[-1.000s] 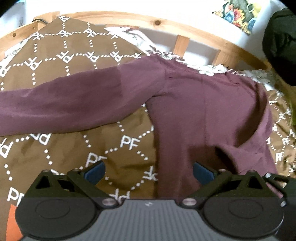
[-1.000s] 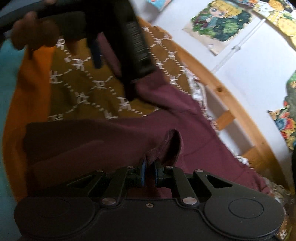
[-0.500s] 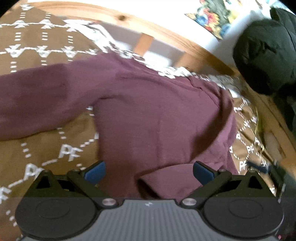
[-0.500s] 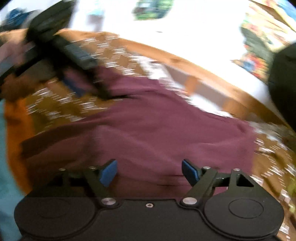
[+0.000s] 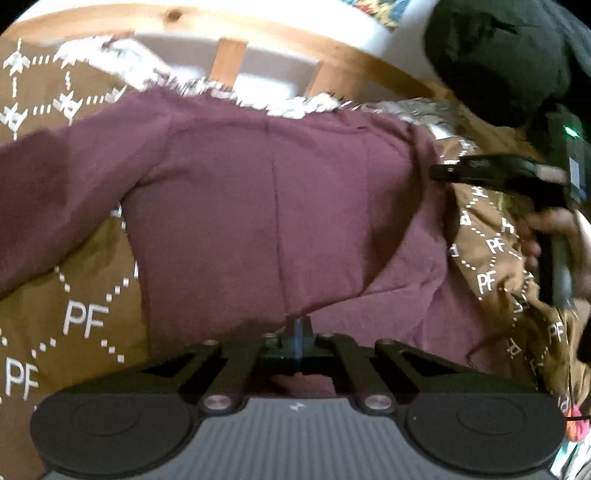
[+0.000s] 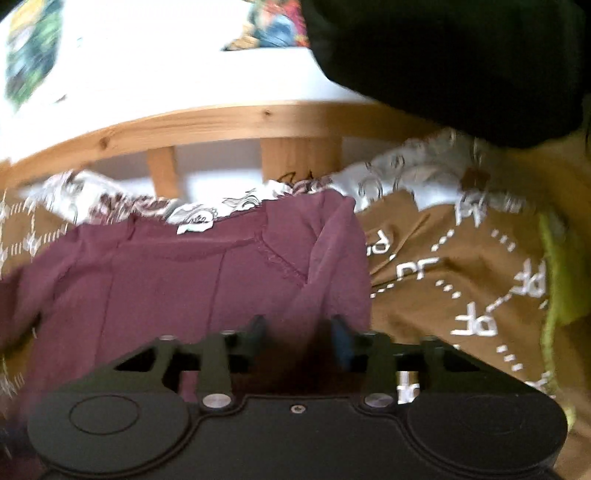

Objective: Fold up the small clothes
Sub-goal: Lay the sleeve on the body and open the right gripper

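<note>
A maroon long-sleeved top [image 5: 273,206] lies spread on a brown blanket [image 5: 85,321] printed with white "PF" letters. Its left sleeve [image 5: 74,177] stretches out to the left; its right sleeve is folded in over the body. My left gripper [image 5: 297,332] is shut on the folded sleeve's edge at the bottom of the top. My right gripper [image 6: 300,332] is partly open, its jaws either side of the top's [image 6: 207,280] right shoulder fold. The right gripper also shows in the left wrist view [image 5: 517,177], at the top's right side.
A wooden bed rail [image 5: 229,33] with slats runs along the far side against a white wall. A black garment [image 5: 491,55] hangs at the upper right. A white patterned sheet [image 6: 399,177] shows past the blanket. A yellow-green cloth [image 6: 557,280] lies at the right.
My left gripper moved right and closed on the folded sleeve's edge. My right gripper let go of the cloth, swung right to the shoulder and narrowed its jaws.
</note>
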The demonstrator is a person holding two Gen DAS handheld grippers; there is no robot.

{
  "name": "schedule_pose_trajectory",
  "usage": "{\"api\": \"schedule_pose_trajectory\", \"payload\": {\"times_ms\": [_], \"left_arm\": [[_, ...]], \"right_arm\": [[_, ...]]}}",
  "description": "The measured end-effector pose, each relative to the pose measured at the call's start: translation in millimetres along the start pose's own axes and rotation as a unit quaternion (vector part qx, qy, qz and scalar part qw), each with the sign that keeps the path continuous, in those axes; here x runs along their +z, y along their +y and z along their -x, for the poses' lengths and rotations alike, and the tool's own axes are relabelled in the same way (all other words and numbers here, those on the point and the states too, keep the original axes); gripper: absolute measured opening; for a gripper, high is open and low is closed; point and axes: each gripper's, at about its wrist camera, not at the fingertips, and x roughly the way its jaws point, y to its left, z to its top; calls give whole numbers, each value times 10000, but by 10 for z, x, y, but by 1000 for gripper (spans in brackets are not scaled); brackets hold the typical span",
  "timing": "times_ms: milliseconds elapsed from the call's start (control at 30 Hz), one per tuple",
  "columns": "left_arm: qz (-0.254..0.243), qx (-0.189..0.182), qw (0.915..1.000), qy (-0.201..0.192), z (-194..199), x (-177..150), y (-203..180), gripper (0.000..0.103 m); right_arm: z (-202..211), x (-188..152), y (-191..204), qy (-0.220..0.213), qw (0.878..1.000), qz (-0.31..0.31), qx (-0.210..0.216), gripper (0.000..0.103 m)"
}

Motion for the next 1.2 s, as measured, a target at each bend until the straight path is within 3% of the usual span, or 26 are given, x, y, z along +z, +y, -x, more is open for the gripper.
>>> {"api": "schedule_pose_trajectory", "payload": {"times_ms": [33,233,333,400,467,533,600,633,700,767,833,867,933,967,1000,1033,1067,1200], "left_arm": [[-107,21,9999,-83,37,-14,-27,0],[-565,525,9958,-495,169,-42,-126,0],[-499,606,9963,-339,80,-62,-95,0],[-384,612,9970,-292,45,-63,-82,0],[-282,398,9985,-249,38,-62,-51,1],[-200,280,9989,-304,44,-67,-18,10],[-187,193,9990,-361,29,-41,-5,44],[-173,171,9989,-412,15,-28,2,52],[-180,84,9985,-504,-42,32,20,62],[-204,68,9990,-403,-161,104,31,64],[-160,113,9996,-219,-306,159,53,64],[-125,93,9998,-118,-375,182,64,59],[-145,50,9998,87,-504,200,71,16],[-216,123,9995,203,-564,197,49,4],[-265,236,9992,189,-582,185,20,3],[-305,280,9991,95,-568,169,-12,3],[-335,307,9990,7,-535,149,-33,3],[-517,680,9963,-137,-436,108,-113,2]], "right_arm": [[-29,32,-9,2,9999,-93,-47,6],[212,192,-25,-1161,9896,-464,-707,5],[154,281,-93,-1139,9889,-609,-730,6],[51,280,-111,-907,9934,-523,-466,12],[41,246,-137,-898,9948,-440,-184,42],[113,209,-166,-1053,9936,-361,-192,60],[190,180,-232,-1225,9919,-251,-218,65],[220,164,-266,-1264,9915,-157,-279,68],[235,75,-333,-1220,9911,102,-527,69],[221,-73,-375,-1070,9912,385,-674,68],[152,-202,-428,-896,9921,595,-651,68],[102,-267,-456,-781,9932,648,-575,66],[25,-344,-489,-648,9945,637,-516,64],[-23,-354,-519,-629,9952,558,-505,58],[-60,-350,-558,-643,9959,420,-470,51],[-84,-340,-579,-640,9966,292,-426,28],[-108,-324,-620,-575,9977,123,-346,12],[54,-288,-802,-386,9971,-650,36,8]]}}
